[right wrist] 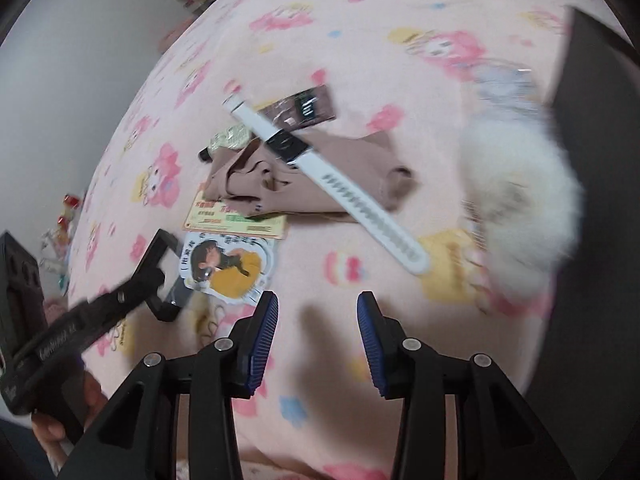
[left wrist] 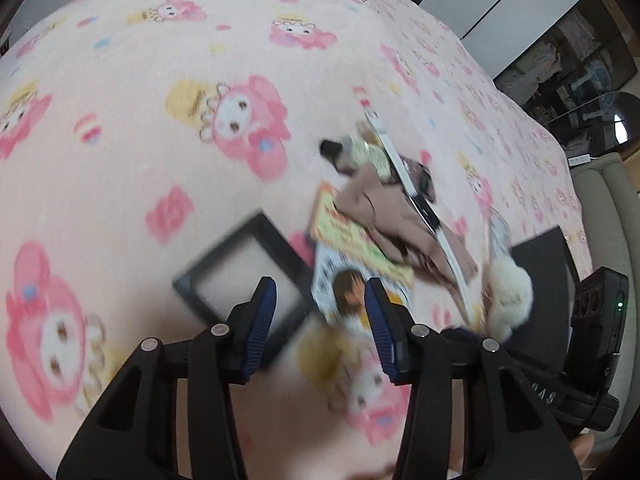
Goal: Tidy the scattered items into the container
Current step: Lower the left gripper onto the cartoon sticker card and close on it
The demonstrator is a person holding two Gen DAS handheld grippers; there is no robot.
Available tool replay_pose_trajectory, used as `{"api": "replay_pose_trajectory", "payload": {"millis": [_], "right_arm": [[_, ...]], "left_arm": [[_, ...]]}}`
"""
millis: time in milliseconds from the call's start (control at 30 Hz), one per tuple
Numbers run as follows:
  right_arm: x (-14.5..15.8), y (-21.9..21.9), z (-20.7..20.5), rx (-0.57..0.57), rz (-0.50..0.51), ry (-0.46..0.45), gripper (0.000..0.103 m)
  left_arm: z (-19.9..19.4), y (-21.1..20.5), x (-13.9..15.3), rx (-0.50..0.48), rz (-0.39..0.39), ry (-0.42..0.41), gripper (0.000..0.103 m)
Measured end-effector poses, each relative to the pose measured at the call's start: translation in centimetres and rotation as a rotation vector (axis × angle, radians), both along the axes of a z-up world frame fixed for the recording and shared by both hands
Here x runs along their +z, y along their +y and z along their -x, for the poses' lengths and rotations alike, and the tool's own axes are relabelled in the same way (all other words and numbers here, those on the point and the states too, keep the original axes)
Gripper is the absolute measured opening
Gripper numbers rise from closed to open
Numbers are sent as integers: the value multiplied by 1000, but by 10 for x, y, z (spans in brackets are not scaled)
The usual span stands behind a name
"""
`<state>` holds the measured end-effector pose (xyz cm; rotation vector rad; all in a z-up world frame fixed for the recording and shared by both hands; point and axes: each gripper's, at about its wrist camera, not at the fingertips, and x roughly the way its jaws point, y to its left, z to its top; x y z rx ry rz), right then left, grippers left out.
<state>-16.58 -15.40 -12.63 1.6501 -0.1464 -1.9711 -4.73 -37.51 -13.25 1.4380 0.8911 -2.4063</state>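
1. Where the pink cartoon-print blanket (left wrist: 168,92) spreads under everything, a loose pile of small items around the white watch (right wrist: 332,184), the landmark here.
2. Lying flat across a crumpled brown cloth (right wrist: 280,184), strap ends reaching off it on both sides; black face near the middle of the cloth.
3. Beyond the watch's buckle end, a dark brown foil packet (right wrist: 300,110); beside it, partly under the cloth, a pale green packet (right wrist: 230,138) with a black end.
4. On the near-left side of the watch, a yellow-and-green card (right wrist: 236,218) tucked under the cloth edge, and nearer still a sticker of a dark-haired figure in yellow (right wrist: 228,268).
5. To the right of the watch, a fluffy white pompom (right wrist: 520,200), blurred, against a dark box-like container (right wrist: 592,120).
6. Left of the sticker in the left wrist view, a black square frame (left wrist: 240,264) flat on the blanket.
7. Left gripper (left wrist: 320,320) spread apart, empty, above the frame and sticker.
8. Right gripper (right wrist: 318,334) likewise spread wide, nothing between the blue pads (right wrist: 264,332), over bare blanket nearer than the watch.
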Motion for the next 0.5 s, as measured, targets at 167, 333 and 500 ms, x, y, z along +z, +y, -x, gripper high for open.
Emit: {"api": "replay_pose_trajectory", "payload": {"millis": [167, 333, 500], "right_arm": [[-28, -31, 11, 82, -5, -80, 37], [-22, -28, -9, 139, 77, -99, 26], [-7, -15, -42, 192, 106, -122, 25]], "left_arm": [[5, 13, -14, -63, -23, -65, 20], [-18, 30, -10, -135, -110, -46, 19], [-44, 42, -1, -169, -121, -54, 22]]}}
